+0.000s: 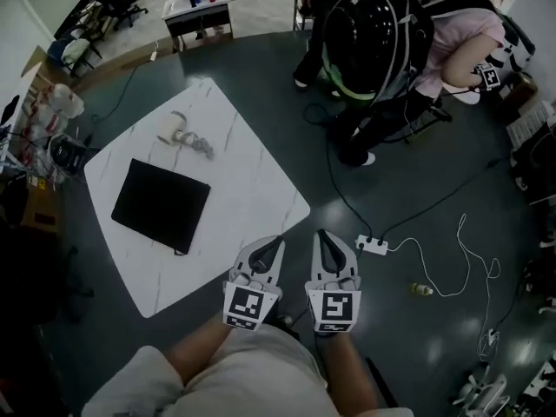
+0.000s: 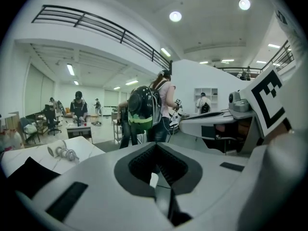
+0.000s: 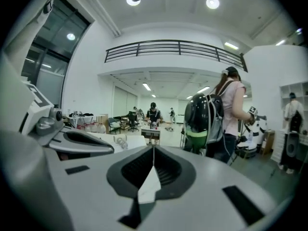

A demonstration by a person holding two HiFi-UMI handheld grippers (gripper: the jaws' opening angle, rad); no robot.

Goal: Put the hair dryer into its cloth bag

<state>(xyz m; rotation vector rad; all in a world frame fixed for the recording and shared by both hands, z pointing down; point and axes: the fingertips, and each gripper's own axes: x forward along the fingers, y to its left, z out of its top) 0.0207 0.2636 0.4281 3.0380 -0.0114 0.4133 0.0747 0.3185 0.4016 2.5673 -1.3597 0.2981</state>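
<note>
Since each pair's jaws meet tip to tip with nothing between them, we hold the left tongs and the right tongs fully closed and empty. Each gripper view shows the dark pads pressed into a single seam. In the head view the two sit side by side, near each other but not touching. Their marker cubes are close above our lap. Both point away from us, angled slightly toward each other. The tips show just off the near edge of the bench, by its right corner, against the dark floor.

The bench is white with a marbled top and is turned cornerwise to us. The bag lies flat on its left half, black and roughly square, well apart from both tongs. The dryer lies beyond the bag, near the far corner. It is pale, on its side, with its cord bunched beside it, and it does not touch the bag. Both gripper views catch it as a small pale shape on the bench top.

On the floor to the right of the tongs lies a white power strip with cables trailing from it. Farther off, past the bench, a person stands wearing a glossy black backpack.
</note>
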